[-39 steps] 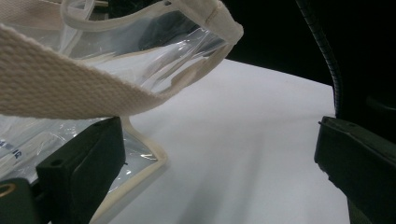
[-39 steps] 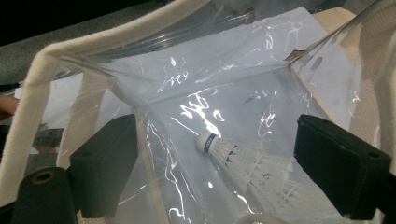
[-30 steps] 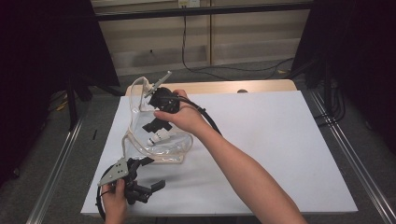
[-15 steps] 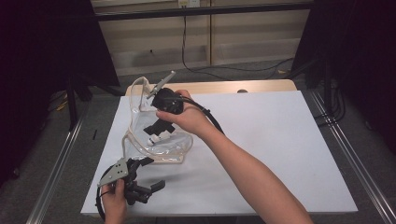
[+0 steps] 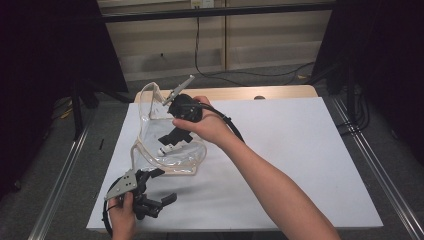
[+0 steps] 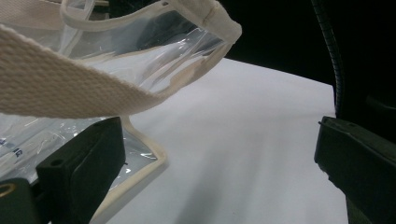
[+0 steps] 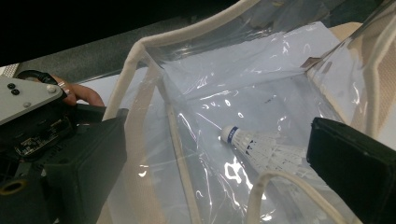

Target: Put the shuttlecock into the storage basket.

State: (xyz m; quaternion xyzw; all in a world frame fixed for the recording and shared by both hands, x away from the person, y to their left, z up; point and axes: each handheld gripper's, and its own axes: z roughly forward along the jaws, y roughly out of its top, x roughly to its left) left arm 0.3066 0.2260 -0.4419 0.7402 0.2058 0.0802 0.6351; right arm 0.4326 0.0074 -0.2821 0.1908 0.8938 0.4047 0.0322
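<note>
A clear bag (image 5: 167,145) with cream trim lies on the white board (image 5: 300,150), toward its left side, its mouth held up and open. The right gripper (image 5: 172,137) reaches down into the bag, jaws spread wide and gripping nothing. In the right gripper view a shuttlecock (image 7: 261,147) lies on the bag's floor between those jaws, cork end pointing away from the camera. The left gripper (image 5: 157,187) sits low at the board's near-left edge, just beside the bag's near corner, jaws wide apart and empty; a cream strap (image 6: 65,88) crosses above its left jaw.
</note>
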